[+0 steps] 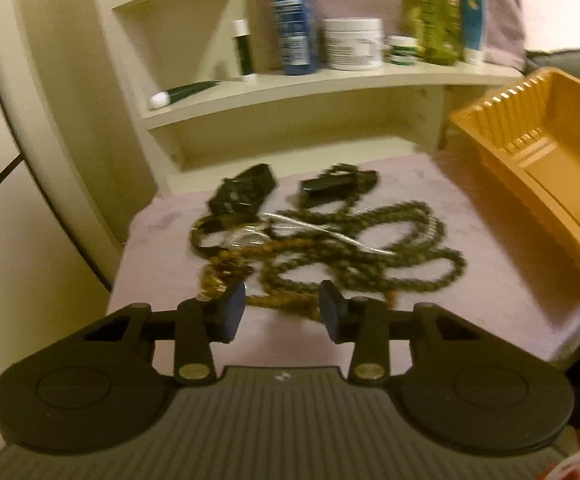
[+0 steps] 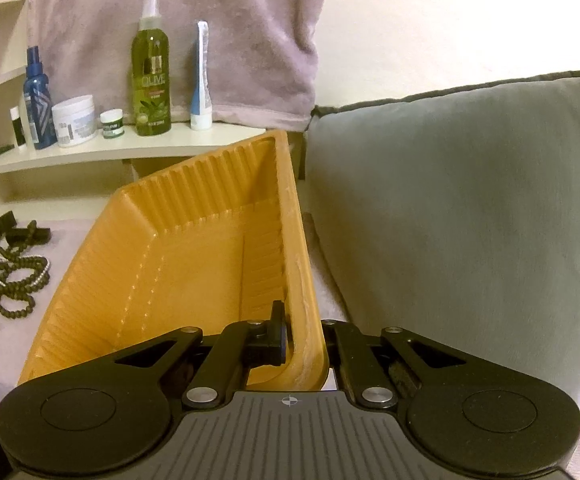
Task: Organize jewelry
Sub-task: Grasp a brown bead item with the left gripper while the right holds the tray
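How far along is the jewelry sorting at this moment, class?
Done: nothing is in the orange tray yet. In hand: the right gripper clamps the tray's wall, tilting it; the left gripper hangs partly open over the tangled bead necklaces. Left: all the jewelry, still on the pink cloth.

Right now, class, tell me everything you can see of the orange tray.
The orange tray is a thin, glossy, rectangular tray, plastic by its look, with ribbed walls, a flat floor with faint ridges, and a rounded rim. Nothing can be seen inside it. It sits tilted, its right side raised, on the pink cloth, right of the bead necklaces, with a grey cushion on its other side. The right gripper is shut on its near right rim, one finger inside the wall.
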Available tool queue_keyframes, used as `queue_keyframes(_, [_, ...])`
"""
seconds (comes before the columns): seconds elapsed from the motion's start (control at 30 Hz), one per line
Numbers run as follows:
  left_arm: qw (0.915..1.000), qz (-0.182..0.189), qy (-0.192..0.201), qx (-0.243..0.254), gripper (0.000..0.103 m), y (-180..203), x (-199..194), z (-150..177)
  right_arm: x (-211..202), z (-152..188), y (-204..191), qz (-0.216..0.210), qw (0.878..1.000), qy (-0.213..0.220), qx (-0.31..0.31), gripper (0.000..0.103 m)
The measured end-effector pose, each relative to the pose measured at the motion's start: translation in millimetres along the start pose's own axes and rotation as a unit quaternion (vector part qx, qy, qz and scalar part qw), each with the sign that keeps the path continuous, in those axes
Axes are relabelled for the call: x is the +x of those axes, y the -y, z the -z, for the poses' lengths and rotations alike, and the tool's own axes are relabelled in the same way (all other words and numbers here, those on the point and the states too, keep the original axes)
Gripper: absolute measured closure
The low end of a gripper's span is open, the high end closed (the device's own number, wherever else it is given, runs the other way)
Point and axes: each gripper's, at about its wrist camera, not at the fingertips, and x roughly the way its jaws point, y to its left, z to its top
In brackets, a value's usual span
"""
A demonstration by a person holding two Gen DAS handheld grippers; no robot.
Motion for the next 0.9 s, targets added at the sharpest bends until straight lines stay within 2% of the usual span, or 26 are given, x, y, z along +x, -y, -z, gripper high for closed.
queue_keyframes(0.2, [0.9994, -0.029, 0.008, -0.015, 0.076, -24.7, 13.3, -8.3, 2.7, -2.0, -4.7, 0.004, 1.000, -0.005, -0.006, 0.098])
queue_keyframes(0.33, [0.9996, -0.020, 0.009, -0.017, 0.091, -29.4, 18.9, -12.3, 3.8, -2.7, -5.7, 0.006, 1.000, -0.007, -0.008, 0.098])
queue_keyframes(0.7, [0.9996, -0.021, -0.017, 0.008, 0.092, -19.5, 40.9, -6.9, 6.8, -2.9, -5.7, 0.008, 1.000, -0.011, -0.008, 0.098])
queue_keyframes(0.9, [0.9994, -0.022, -0.017, 0.019, 0.098, -17.0, 37.2, -8.7, 6.8, -2.2, -4.7, 0.006, 1.000, -0.010, -0.006, 0.098])
